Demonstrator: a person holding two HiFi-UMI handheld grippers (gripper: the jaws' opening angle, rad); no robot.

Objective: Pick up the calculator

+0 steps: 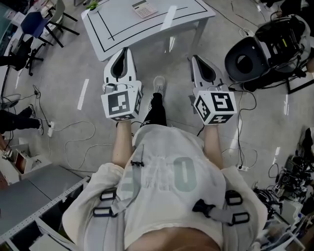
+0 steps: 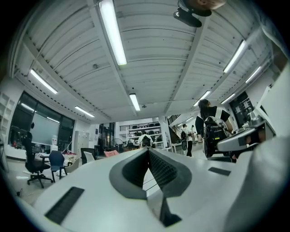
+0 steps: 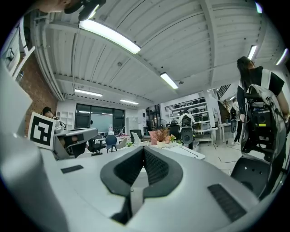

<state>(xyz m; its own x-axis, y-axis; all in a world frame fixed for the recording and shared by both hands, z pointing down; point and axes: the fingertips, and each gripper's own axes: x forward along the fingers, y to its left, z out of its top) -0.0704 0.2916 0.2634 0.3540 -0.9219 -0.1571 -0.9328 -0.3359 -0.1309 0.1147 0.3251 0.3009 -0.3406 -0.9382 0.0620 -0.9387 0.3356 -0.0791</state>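
Note:
The calculator (image 1: 144, 8), white with pale keys, lies on the far part of a white table (image 1: 147, 30) that has a black outline drawn on it. The head view shows both grippers held out level over the floor, short of the table's near edge. My left gripper (image 1: 125, 49) is shut with nothing in it, its pads meeting at the tip (image 2: 148, 150). To its right, my right gripper (image 1: 194, 58) is also shut and empty (image 3: 143, 149). The calculator does not show in either gripper view.
Cables (image 1: 73, 132) trail over the grey floor on both sides of the person. A black round seat and dark equipment (image 1: 248, 60) stand at the right, office chairs (image 1: 37, 23) at the far left. A plant (image 3: 161, 134) sits on the table ahead.

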